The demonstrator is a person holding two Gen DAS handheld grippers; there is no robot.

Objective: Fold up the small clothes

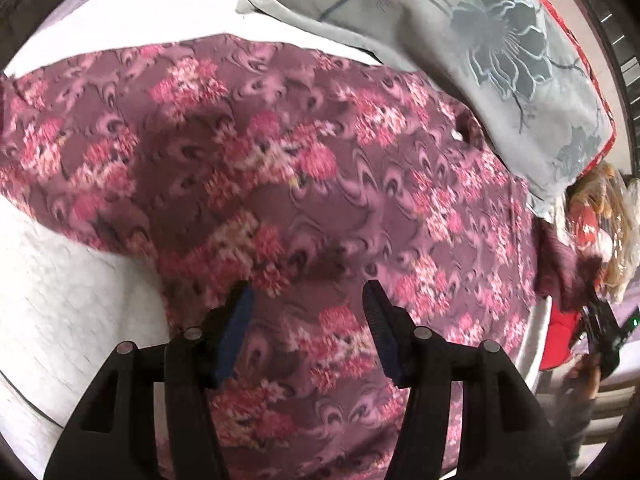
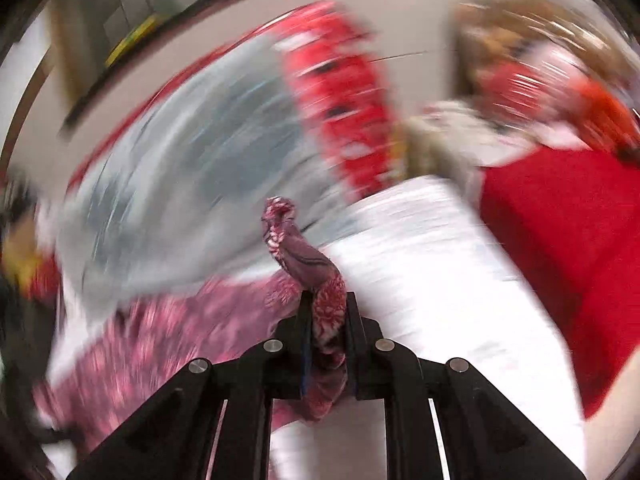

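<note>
Spanning beneath the left gripper [image 1: 308,300], jaws apart: floral garment [image 1: 280,152]. Right gripper [image 2: 325,312] nearer, clamped on its bunched corner.

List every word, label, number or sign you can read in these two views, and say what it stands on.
None can be read. The floral garment and the grey flower-print pillow bear only patterns; the right wrist view is too blurred for any text.
</note>
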